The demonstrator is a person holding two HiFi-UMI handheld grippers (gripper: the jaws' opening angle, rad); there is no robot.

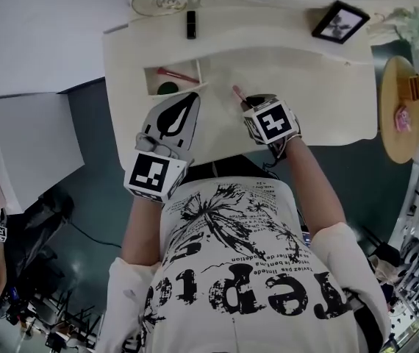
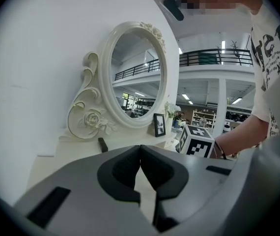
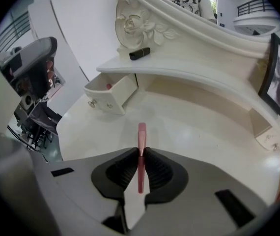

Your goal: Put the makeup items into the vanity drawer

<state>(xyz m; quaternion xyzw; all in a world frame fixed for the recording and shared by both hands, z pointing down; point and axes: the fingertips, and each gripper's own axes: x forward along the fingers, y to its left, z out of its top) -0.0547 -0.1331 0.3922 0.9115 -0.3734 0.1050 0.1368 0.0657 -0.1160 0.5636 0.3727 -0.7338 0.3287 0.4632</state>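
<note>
A thin pink makeup stick (image 3: 141,132) pokes forward out of my right gripper (image 3: 141,150), whose jaws are shut on its middle, just above the cream vanity top (image 1: 320,94). In the head view that stick (image 1: 237,93) shows ahead of the right gripper (image 1: 248,101). The small drawer (image 1: 151,79) stands open at the left, holding a pink stick (image 1: 176,74) and a round green item (image 1: 168,88). My left gripper (image 1: 192,96) hovers right in front of the drawer, jaws shut and empty (image 2: 140,149). A black lipstick (image 1: 190,24) lies on the raised shelf.
An ornate oval mirror (image 2: 136,75) rises behind the shelf. A black photo frame (image 1: 339,22) stands at the shelf's right end. A round wooden side table (image 1: 397,134) with small items stands right of the vanity. The person's torso is close against the table's front edge.
</note>
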